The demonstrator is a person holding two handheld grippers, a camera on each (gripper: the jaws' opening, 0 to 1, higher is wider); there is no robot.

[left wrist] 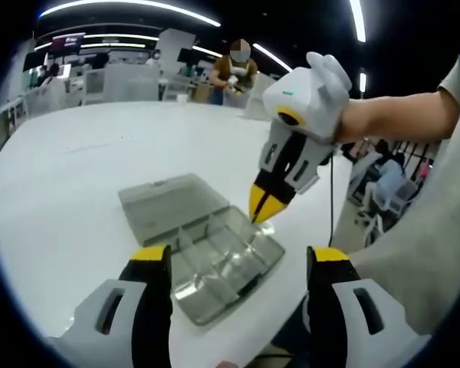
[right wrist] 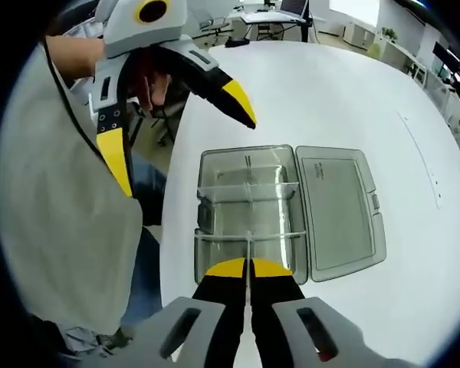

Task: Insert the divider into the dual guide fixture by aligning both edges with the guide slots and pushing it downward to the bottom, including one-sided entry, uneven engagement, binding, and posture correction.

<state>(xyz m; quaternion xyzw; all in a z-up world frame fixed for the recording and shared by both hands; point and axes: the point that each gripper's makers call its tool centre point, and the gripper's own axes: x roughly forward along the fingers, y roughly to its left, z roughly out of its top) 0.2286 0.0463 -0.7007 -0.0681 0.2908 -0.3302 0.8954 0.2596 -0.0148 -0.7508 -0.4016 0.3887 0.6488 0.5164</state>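
Observation:
A clear plastic compartment box [left wrist: 215, 257] [right wrist: 249, 192] sits near the table's edge, its lid [left wrist: 161, 203] [right wrist: 341, 211] swung open and lying flat beside it. My right gripper [right wrist: 249, 268] [left wrist: 262, 211] is shut on a thin clear divider [right wrist: 249, 247], seen edge-on, and holds it at the box's wall by an end compartment. How deep the divider sits in its slots I cannot tell. My left gripper [left wrist: 238, 257] [right wrist: 180, 138] hovers wide open on the box's near side, touching nothing.
The box rests on a large white round table [left wrist: 100, 153] [right wrist: 330, 84], whose edge runs close beside it. A person's grey sleeve [left wrist: 437, 230] [right wrist: 54, 215] is off that edge. Desks, chairs and people stand far behind.

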